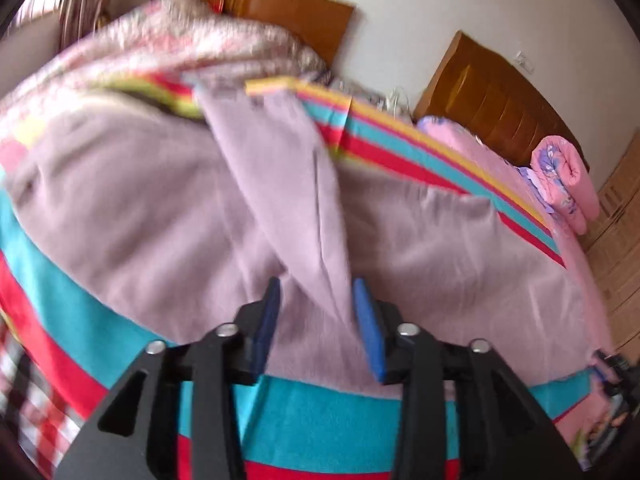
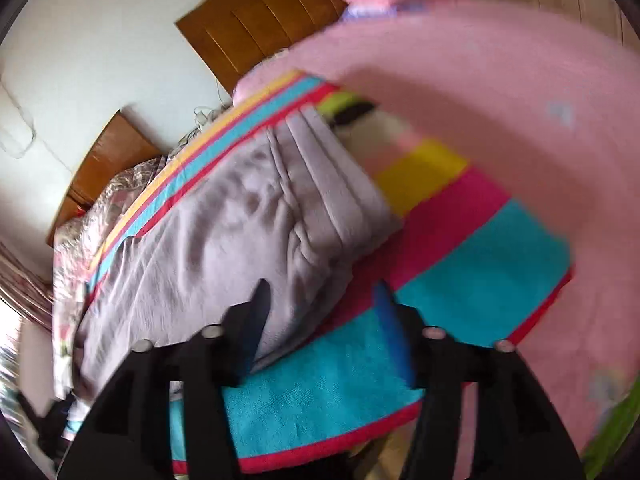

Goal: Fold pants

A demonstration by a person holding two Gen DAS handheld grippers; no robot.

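pants (image 1: 168, 216) on striped blanket (image 1: 320, 412), near edge between open left claw (image 1: 318, 300); right claw (image 2: 320, 300) open

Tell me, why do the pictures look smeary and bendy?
Left wrist view: the pants and striped blanket smear with motion blur. Right wrist view: the pink bedding is blurriest. Both views: the fisheye lens curves edges, with dark corners.

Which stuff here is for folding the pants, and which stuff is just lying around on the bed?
For the job:
- mauve pants
- striped blanket they lie on
- left tongs, open
- right tongs, open

Just lying about:
- rolled pink quilt
- flowery blanket
- wooden headboards
- pink sheet
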